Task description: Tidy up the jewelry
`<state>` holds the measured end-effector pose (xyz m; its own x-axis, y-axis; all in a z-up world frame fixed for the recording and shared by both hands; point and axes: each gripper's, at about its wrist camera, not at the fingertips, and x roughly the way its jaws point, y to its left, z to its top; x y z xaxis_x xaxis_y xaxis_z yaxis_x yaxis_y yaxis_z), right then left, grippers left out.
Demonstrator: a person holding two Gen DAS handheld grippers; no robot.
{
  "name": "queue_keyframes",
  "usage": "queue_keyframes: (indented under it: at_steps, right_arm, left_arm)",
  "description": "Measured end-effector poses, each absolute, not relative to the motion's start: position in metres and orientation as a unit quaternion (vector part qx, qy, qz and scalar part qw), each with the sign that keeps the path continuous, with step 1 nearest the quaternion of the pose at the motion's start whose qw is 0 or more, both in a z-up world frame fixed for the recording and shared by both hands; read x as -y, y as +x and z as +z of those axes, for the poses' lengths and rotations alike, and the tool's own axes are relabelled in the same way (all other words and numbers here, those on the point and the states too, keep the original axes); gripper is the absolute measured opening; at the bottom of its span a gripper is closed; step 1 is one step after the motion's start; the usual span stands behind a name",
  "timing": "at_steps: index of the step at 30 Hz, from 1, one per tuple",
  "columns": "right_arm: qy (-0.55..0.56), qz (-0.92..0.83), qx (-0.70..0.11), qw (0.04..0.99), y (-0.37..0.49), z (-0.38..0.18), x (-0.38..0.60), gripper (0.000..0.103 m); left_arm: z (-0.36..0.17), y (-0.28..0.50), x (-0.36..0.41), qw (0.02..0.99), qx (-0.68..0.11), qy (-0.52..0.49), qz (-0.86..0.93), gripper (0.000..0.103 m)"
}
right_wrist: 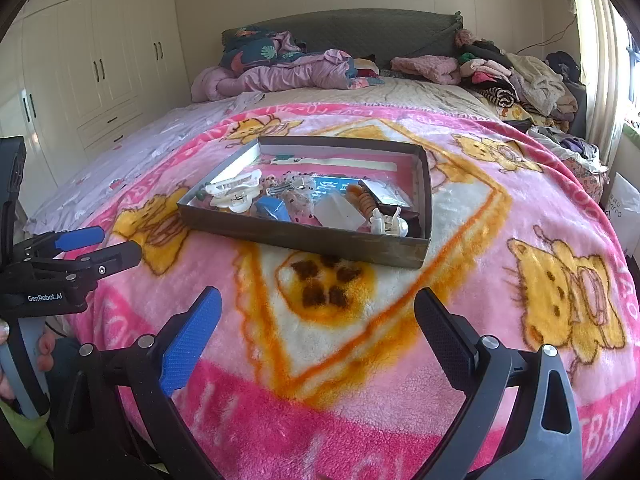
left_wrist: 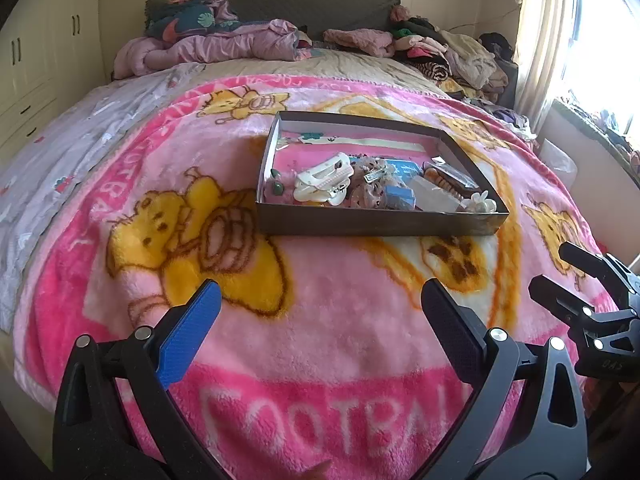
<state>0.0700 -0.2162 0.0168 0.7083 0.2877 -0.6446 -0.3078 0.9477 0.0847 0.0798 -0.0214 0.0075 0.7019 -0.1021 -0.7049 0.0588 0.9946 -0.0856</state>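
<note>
A shallow dark cardboard box [left_wrist: 376, 222] [right_wrist: 300, 240] lies on a pink cartoon blanket [left_wrist: 320, 332] [right_wrist: 500, 216] on a bed. In it are a large white claw clip [left_wrist: 324, 180] [right_wrist: 234, 192], a small white clip [left_wrist: 480, 202] [right_wrist: 390, 222], a blue box [left_wrist: 400, 196] [right_wrist: 272, 208], an orange striped clip [left_wrist: 444, 186] [right_wrist: 362, 200] and other small pieces. My left gripper [left_wrist: 320, 292] [right_wrist: 118, 243] hovers open short of the box's near left. Over the blanket in front of the box, my right gripper [right_wrist: 318, 296] [left_wrist: 550, 266] is open too. Both hold nothing.
A purple quilt [left_wrist: 208, 48] and a heap of clothes [left_wrist: 440, 52] cover the head of the bed. White wardrobes [right_wrist: 100, 60] line the left wall. A bright window with a curtain [left_wrist: 540, 32] is on the right. A hand [right_wrist: 6, 360] grips the left gripper's handle.
</note>
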Motion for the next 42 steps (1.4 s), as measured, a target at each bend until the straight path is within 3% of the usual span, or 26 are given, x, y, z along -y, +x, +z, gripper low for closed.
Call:
queue_keyframes:
  at_steps: [42]
  right_arm:
    - [-0.015,0.162,-0.349,0.923,0.0712,0.0155,0.2156,0.094]
  left_arm:
    - [0.0049,0.0799,0.0207,0.921,-0.386,-0.025,-0.040,0.092]
